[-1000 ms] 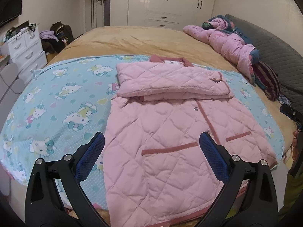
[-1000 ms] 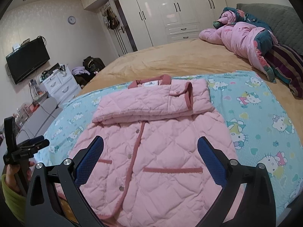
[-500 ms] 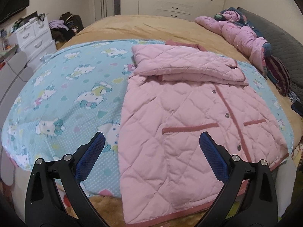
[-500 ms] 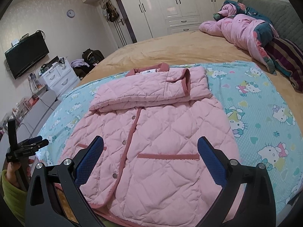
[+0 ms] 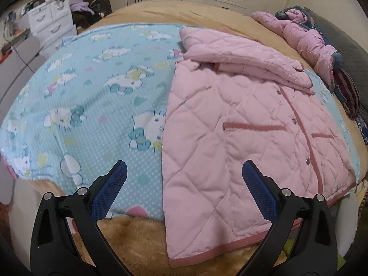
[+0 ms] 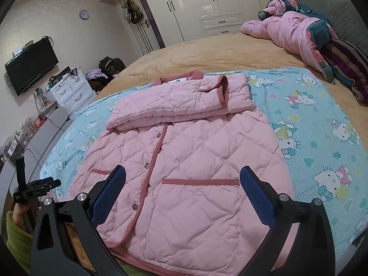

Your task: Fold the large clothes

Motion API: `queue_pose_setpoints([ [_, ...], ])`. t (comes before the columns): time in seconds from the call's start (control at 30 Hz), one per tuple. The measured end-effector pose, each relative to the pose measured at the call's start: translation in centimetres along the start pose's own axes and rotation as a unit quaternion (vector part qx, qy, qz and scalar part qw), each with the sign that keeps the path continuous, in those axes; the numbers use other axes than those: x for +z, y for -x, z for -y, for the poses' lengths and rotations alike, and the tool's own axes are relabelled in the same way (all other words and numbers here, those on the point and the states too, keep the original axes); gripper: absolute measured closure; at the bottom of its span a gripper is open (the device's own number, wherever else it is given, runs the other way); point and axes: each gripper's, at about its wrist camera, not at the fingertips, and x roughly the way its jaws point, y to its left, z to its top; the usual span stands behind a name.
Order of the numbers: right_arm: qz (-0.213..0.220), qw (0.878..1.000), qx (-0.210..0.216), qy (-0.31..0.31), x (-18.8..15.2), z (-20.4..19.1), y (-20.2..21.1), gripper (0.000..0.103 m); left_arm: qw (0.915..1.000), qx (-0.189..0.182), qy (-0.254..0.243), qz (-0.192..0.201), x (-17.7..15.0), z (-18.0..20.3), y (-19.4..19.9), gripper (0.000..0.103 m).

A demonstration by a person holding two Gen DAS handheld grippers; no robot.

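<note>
A pink quilted jacket (image 5: pixel 241 133) lies flat on a light blue cartoon-cat blanket (image 5: pixel 92 96) on the bed. Both sleeves are folded across its chest near the collar. It also shows in the right wrist view (image 6: pixel 195 165). My left gripper (image 5: pixel 184 179) is open and empty, hovering over the jacket's near left hem corner. My right gripper (image 6: pixel 182 184) is open and empty above the jacket's lower front, near the pocket trim. The left gripper appears in the right wrist view (image 6: pixel 34 188) at the far left, held by a hand in a green sleeve.
The bed has a tan cover (image 6: pixel 218 53). A pink duvet (image 6: pixel 287 27) and a striped cushion (image 6: pixel 345 66) lie at its head. White drawers (image 6: pixel 69 92), a TV (image 6: pixel 32 64) and wardrobes (image 6: pixel 218 4) stand beyond. A fuzzy tan blanket edge (image 5: pixel 128 241) hangs below the hem.
The left gripper has moved left and closer to the jacket's near left hem. The right gripper has come lower and nearer the jacket's bottom front. Both stayed open.
</note>
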Motion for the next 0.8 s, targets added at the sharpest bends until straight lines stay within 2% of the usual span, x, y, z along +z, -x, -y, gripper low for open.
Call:
queue_pose_setpoints([
  [0.53, -0.017, 1.000, -0.012, -0.003, -1.6, 1.8, 0.2, 0.004, 0.9971, -0.029, -0.004, -0.071, -4.2, -0.8, -3.2, 0.009],
  [0.8, -0.033, 0.999, -0.021, -0.013, -2.8, 3.1, -0.1, 0.004, 0.9932, -0.068, 0.017, -0.093, -5.6, -1.4, -4.3, 0.009],
])
